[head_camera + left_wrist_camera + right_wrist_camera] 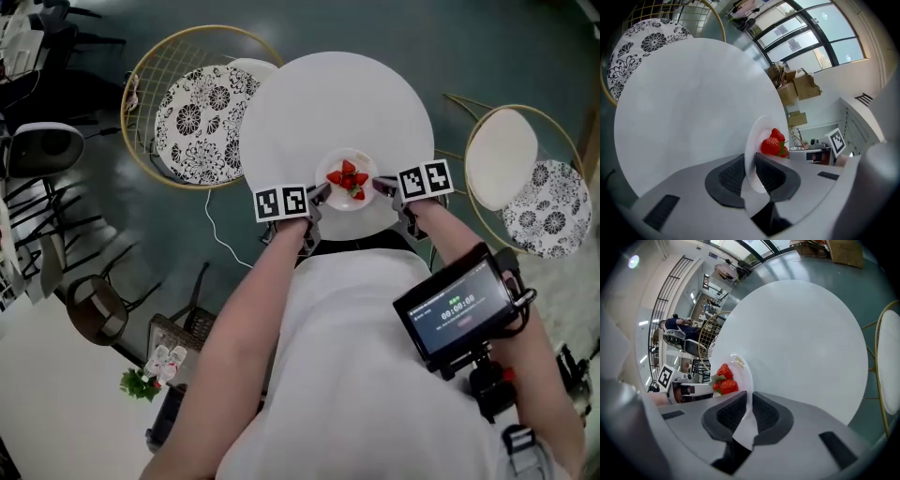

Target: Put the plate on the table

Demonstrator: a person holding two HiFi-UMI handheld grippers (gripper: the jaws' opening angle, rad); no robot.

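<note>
Between my two tongs sits one plate (343,203). My left tongs (751,174) pinch its left rim, with a dark ribbed pad on each face of the thin edge. My right tongs (749,411) pinch the opposite rim the same way. The two pairs face each other across the plate, one at either side, and each carries its own cube with square markers.

It is a small, round, white plate with a shallow raised rim and a glossy surface. A little heap of red strawberries (348,180) with green tops lies in the middle. I count three or four from above, though they crowd together too closely for me to be sure.

The plate is over the near part of one round white tabletop (337,98), close to the edge nearest me. I cannot tell whether its underside touches the tabletop or hangs just above it.

Beyond the tabletop there are two chairs with gold wire frames. One chair (147,150) at my left holds a black-and-white flowered cushion (199,120). The other chair (551,127) at my right holds a similar cushion beside a plain white round pad. One small screen (457,307) is fixed near my right forearm.
</note>
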